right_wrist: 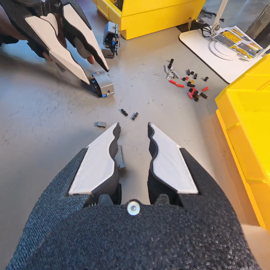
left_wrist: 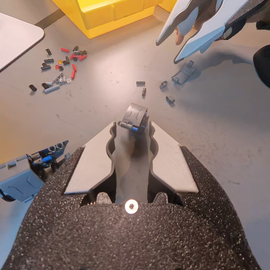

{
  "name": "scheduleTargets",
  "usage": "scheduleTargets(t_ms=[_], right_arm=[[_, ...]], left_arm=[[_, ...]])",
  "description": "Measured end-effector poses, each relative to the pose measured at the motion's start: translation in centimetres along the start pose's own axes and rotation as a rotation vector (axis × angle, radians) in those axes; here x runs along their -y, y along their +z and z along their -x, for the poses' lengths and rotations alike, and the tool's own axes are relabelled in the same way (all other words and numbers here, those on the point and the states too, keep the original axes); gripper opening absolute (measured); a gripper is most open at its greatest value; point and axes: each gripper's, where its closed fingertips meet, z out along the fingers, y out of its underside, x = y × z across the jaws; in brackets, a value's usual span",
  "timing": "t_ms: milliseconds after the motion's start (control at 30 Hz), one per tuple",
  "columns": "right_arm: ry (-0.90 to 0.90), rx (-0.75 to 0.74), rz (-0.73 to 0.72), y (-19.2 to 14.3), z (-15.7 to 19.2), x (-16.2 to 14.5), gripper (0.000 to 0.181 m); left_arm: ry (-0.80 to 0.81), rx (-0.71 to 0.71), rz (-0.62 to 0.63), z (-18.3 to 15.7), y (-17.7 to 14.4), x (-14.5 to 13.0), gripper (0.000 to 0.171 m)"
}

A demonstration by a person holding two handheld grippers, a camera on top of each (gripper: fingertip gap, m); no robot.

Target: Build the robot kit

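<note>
On the right wrist view alone, booklet (right_wrist: 233, 42); both hand-held grippers gape, empty.

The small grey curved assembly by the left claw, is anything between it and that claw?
Nothing visible does. The left claw stands open with the small grey assembly right at its tips; only bare table surrounds them.
</note>
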Motion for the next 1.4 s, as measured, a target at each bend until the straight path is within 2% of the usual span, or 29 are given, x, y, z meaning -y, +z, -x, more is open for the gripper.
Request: scheduleTargets(t_ms=[167,367,567,667,733,767,800,900,967,1000,1100,1167,1233,1333,1400], right_arm=[[0.012,-0.011,-0.090,0.0,-0.6,0.8,0.037],[0.043,0.044,-0.076,-0.2,-0.5,-0.1,0.037],[0.020,0.142,0.169,-1.4,1.1,-3.9,0.057],[-0.003,0.155,0.294,-2.1,1.5,-5.9,0.053],[-0.015,0.168,0.298,-1.8,1.8,-6.1,0.041],[-0.021,0.171,0.293,-1.6,1.9,-5.9,0.027],[-0.029,0.172,0.295,-1.3,2.1,-5.7,0.023],[-0.111,0.328,0.276,-0.8,6.4,-4.3,0.022],[-0.192,0.416,0.231,0.1,10.2,-2.6,0.022],[-0.226,0.412,0.211,1.0,11.4,-1.7,0.022],[-0.301,0.287,0.269,4.0,12.2,-1.1,0.022],[-0.285,0.268,0.267,4.8,12.6,-0.6,0.022],[-0.260,0.284,0.277,4.8,12.9,-0.7,0.023],[-0.239,0.399,0.273,3.6,14.2,-0.9,0.044],[-0.238,0.424,0.228,2.2,13.3,-0.3,0.044]], left_arm=[[0.021,-0.006,0.016,-0.2,0.3,-0.3,0.035],[0.021,-0.006,0.015,-0.4,0.6,-0.1,0.034],[0.003,-0.011,-0.042,-0.1,-0.6,0.6,0.044],[-0.038,-0.005,-0.136,0.7,-2.4,1.7,0.043],[-0.057,0.014,-0.183,1.5,-3.3,1.9,0.042],[-0.066,0.022,-0.196,1.9,-3.7,1.9,0.041],[-0.077,0.019,-0.208,2.1,-3.9,2.0,0.041],[-0.085,-0.056,-0.245,1.1,-4.7,2.7,0.042],[-0.050,-0.139,-0.233,-0.7,-4.7,2.7,0.042],[-0.022,-0.165,-0.219,-1.5,-4.5,2.5,0.043],[0.071,-0.224,-0.152,-3.5,-3.7,1.4,0.042],[0.120,-0.261,-0.100,-4.7,-3.3,0.3,0.042],[0.163,-0.311,-0.044,-5.8,-3.0,-0.9,0.042],[0.199,-0.376,0.006,-7.3,-2.8,-2.0,0.042],[0.222,-0.381,0.031,-7.8,-2.5,-2.4,0.042]])
